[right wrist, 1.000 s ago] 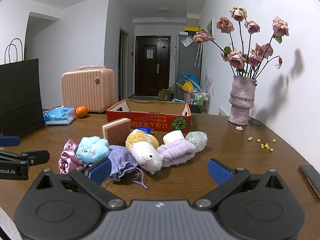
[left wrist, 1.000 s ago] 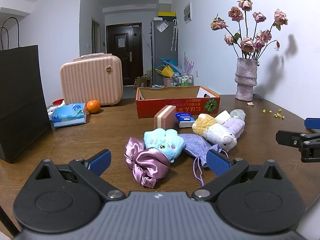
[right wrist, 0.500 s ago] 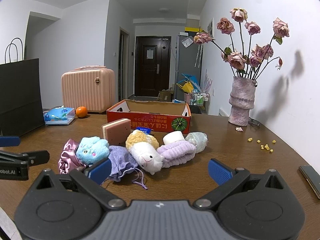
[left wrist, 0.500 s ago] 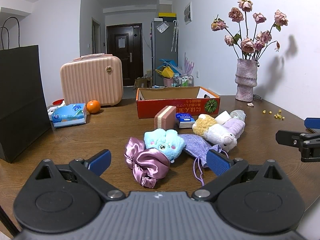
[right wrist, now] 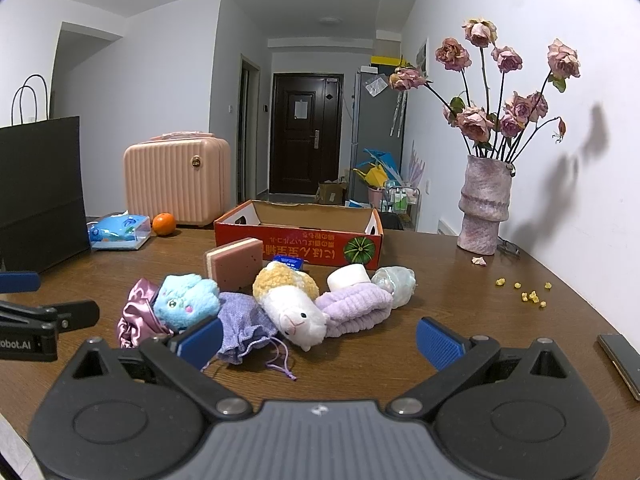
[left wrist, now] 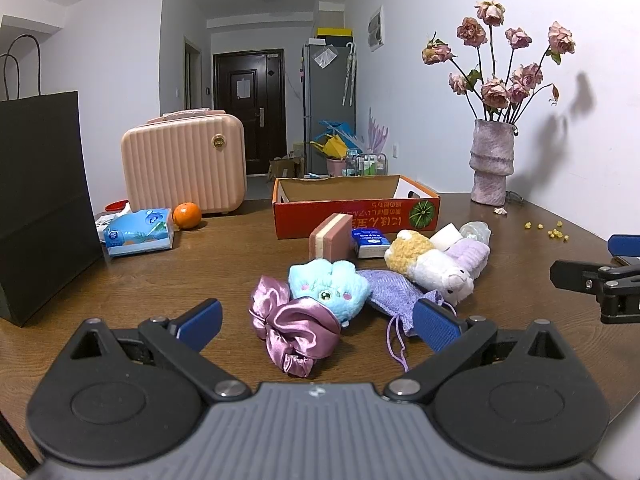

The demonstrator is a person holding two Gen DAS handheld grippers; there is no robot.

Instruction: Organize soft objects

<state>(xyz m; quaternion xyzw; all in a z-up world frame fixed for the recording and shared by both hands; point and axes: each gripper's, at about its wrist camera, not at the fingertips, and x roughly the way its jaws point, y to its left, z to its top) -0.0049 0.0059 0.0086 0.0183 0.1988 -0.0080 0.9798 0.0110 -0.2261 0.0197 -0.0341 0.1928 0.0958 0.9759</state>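
Both the left tongs [left wrist: 316, 318] and the right tongs [right wrist: 318, 338] are held spread and empty, low over the counter [left wrist: 168, 276], nothing being gripped. Just ahead of the left tongs the satin scrunchie [left wrist: 294, 328] is found, with the blue plush [left wrist: 329, 286] touching it behind; ahead of the right tongs lie the lilac pouch [right wrist: 244, 328] and the alpaca plush [right wrist: 292, 304]. Beyond the pile the red cardboard box [left wrist: 356, 210] stands open and apparently empty. No item appears sorted yet; a first approach seems in hand, and the scrunchie would need to be straddled and pinched next.

Two plush toys [right wrist: 186, 300] [right wrist: 294, 308], one scrunchie [left wrist: 296, 328], one drawstring pouch [right wrist: 244, 330], one sponge [right wrist: 236, 262], one cardboard box [right wrist: 298, 238].
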